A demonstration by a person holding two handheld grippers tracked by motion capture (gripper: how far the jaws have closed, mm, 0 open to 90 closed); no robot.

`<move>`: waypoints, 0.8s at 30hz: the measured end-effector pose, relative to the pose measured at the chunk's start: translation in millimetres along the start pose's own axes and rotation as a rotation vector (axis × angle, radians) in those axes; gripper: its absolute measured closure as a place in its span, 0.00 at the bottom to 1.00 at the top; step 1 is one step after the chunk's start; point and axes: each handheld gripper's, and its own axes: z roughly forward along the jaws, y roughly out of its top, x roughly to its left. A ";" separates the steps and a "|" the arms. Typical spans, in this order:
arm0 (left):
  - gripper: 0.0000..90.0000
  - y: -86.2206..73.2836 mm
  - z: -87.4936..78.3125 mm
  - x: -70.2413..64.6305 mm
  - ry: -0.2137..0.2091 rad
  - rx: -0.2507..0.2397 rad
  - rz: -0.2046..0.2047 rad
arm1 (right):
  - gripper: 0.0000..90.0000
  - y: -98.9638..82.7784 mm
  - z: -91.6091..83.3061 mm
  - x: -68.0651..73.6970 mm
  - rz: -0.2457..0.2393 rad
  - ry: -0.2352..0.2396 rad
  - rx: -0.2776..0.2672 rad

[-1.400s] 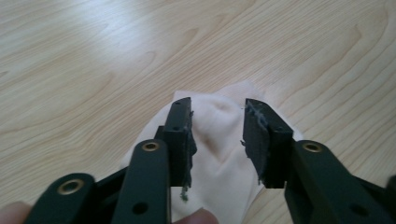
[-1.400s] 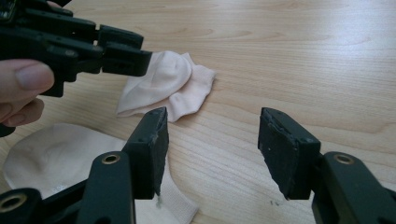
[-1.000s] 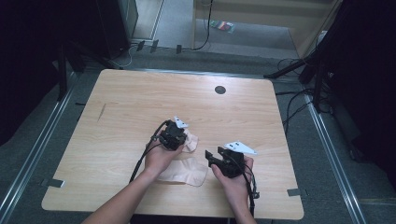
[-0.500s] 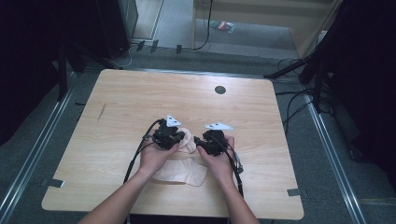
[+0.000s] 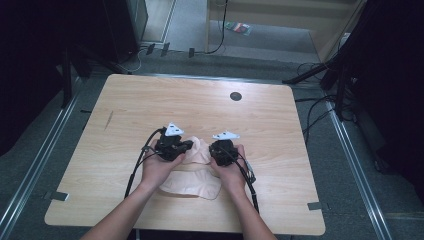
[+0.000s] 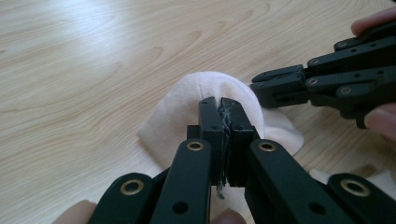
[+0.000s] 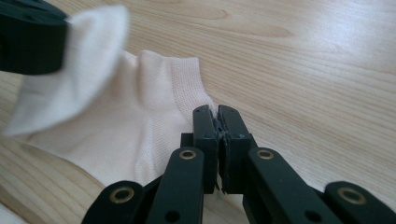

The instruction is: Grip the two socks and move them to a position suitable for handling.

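Pale pink knitted sock [image 5: 192,172] on wooden tabletop [image 5: 150,107]; left claw [image 6: 220,108] clenched on lifted cuff, right claw [image 7: 214,115] just clenched on opposite cuff edge; folding not yet done

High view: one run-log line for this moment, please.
left gripper: shut on pale pink fabric sock | right gripper: shut on sock cuff | light wooden table

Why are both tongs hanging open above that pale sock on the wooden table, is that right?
Not open. The left tongs and the right tongs are shut, each pinching the sock, as both gripper views show. The right ones have just closed on its cuff. The table is wooden.
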 end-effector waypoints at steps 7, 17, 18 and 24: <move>0.99 -24.8 -23.8 24.8 -0.008 -0.010 -0.017 | 0.99 -6.4 -7.6 -11.4 0.027 -0.039 -0.010; 0.95 -51.4 -39.8 44.1 0.165 -0.025 -0.018 | 1.00 -12.6 -16.8 -5.9 -0.012 -0.035 -0.025; 0.93 -52.0 -41.8 48.3 0.168 -0.031 -0.049 | 1.00 -12.3 -17.7 -5.7 -0.015 -0.038 -0.028; 0.83 -49.3 -41.9 59.2 0.150 -0.061 -0.161 | 0.99 -12.3 -21.5 -12.3 0.009 -0.014 -0.036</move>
